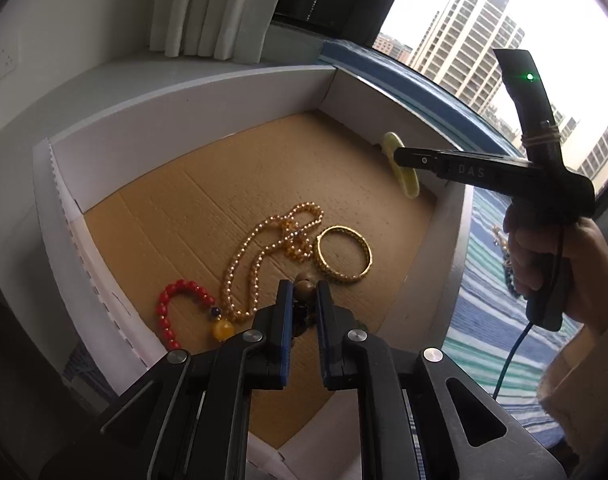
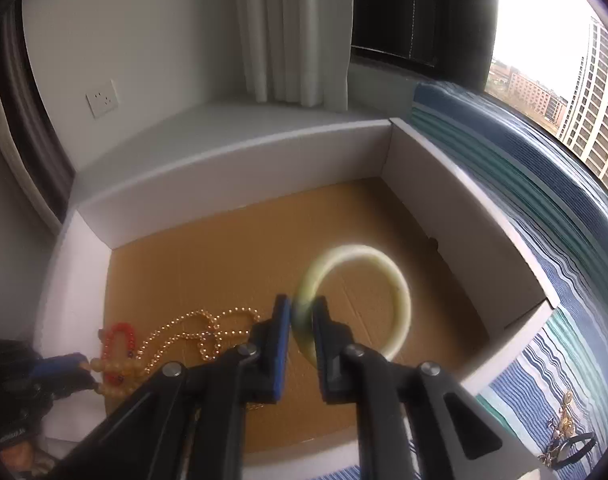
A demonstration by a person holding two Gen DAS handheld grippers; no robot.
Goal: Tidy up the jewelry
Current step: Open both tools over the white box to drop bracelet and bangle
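A white-walled box with a cardboard floor [image 1: 207,184] holds a red bead bracelet [image 1: 171,308], a gold bead necklace [image 1: 263,248] and a gold bangle [image 1: 344,254]. My left gripper [image 1: 302,292] is shut on a brown bead bracelet [image 1: 305,283] low over the box's near side. My right gripper [image 2: 301,312] is shut on a pale yellow-green bangle [image 2: 384,268] and holds it above the box floor at the right; it shows in the left wrist view [image 1: 402,160] too, with the bangle [image 1: 404,176].
The box sits on a blue striped cloth [image 2: 544,360]. More jewelry [image 2: 564,436] lies on the cloth outside the box at the right. A wall, a curtain [image 2: 287,28] and a window stand behind.
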